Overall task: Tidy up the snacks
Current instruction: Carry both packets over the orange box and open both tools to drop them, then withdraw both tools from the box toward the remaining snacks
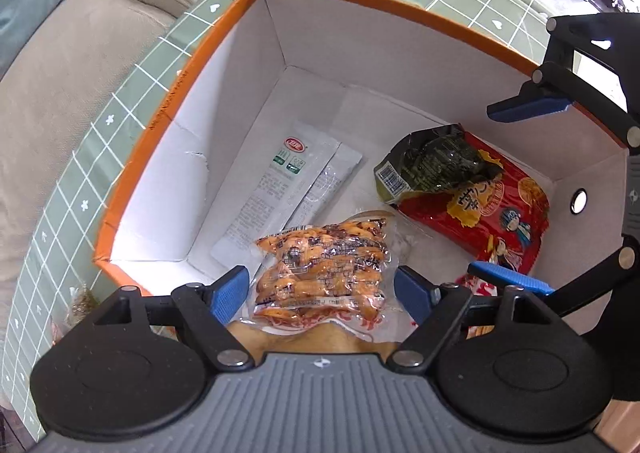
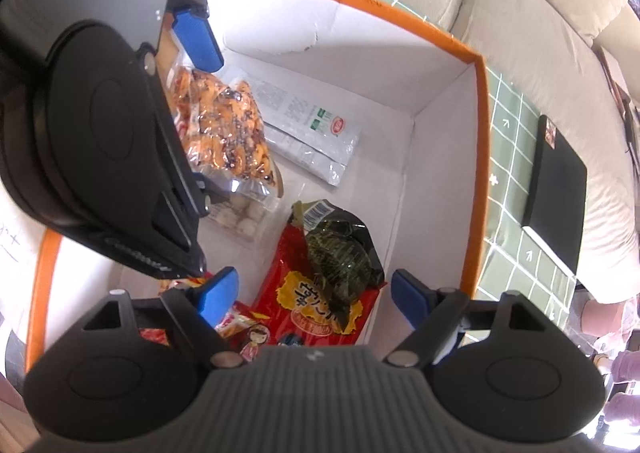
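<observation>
An orange-rimmed white box [image 1: 224, 33] holds the snacks. My left gripper [image 1: 322, 289] is open above its near end, jaws either side of an orange snack pack [image 1: 324, 265] that lies in the box; whether the pads touch it I cannot tell. My right gripper [image 2: 312, 293] is open and empty over a dark green pack [image 2: 340, 249] lying on a red bag [image 2: 316, 305]. Two grey sachets [image 1: 276, 181] lie by the box wall. The right gripper shows in the left wrist view [image 1: 520, 189]; the left shows in the right wrist view [image 2: 188, 101].
The box stands on a green grid cloth [image 1: 80, 181] beside a beige sofa [image 1: 60, 53]. A black flat box [image 2: 556, 189] lies on the cloth past the box. A clear pack of white balls [image 2: 244, 213] lies under the orange pack.
</observation>
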Action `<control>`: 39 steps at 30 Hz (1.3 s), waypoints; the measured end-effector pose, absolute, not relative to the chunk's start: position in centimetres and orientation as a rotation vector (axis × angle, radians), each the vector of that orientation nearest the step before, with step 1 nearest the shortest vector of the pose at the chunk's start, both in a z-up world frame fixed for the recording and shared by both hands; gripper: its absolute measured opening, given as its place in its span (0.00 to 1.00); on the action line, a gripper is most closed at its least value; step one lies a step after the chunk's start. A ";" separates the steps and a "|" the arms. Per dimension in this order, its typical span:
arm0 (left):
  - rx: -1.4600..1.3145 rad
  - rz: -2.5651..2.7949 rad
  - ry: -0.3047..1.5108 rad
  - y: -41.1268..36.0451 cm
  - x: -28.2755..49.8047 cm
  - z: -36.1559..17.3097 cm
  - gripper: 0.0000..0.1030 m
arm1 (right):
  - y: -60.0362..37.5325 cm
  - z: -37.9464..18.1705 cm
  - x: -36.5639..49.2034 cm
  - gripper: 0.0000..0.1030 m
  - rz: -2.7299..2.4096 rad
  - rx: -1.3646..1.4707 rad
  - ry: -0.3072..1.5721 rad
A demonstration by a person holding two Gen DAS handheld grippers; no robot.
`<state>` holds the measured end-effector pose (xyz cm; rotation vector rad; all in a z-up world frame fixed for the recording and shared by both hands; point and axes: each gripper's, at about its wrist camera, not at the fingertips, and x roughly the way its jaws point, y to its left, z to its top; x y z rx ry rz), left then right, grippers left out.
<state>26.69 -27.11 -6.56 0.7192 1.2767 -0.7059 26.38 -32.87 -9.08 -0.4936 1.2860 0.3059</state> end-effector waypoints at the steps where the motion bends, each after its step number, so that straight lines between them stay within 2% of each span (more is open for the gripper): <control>1: 0.713 -0.707 1.275 -26.9 26.7 -6.3 0.93 | -32.7 -8.9 26.2 0.79 0.307 -0.498 1.283; 5: 0.657 -0.731 1.269 -25.9 26.6 -4.9 0.94 | -32.0 -8.0 25.5 0.82 0.317 -0.525 1.269; 13: 0.519 -0.720 1.264 -25.0 26.5 -3.5 1.00 | -31.3 -7.7 24.6 0.83 0.302 -0.571 1.271; 24: 0.536 -0.723 1.202 -23.5 25.1 -1.3 1.00 | -31.2 -6.3 24.1 0.83 0.290 -0.564 1.265; 37: 0.463 -0.591 1.147 -15.2 24.4 1.4 1.00 | -25.9 -2.8 23.0 0.84 0.317 -0.614 1.191; 39: 0.436 -0.564 1.144 -13.6 24.4 1.6 1.00 | -24.8 -2.2 22.8 0.86 0.328 -0.610 1.171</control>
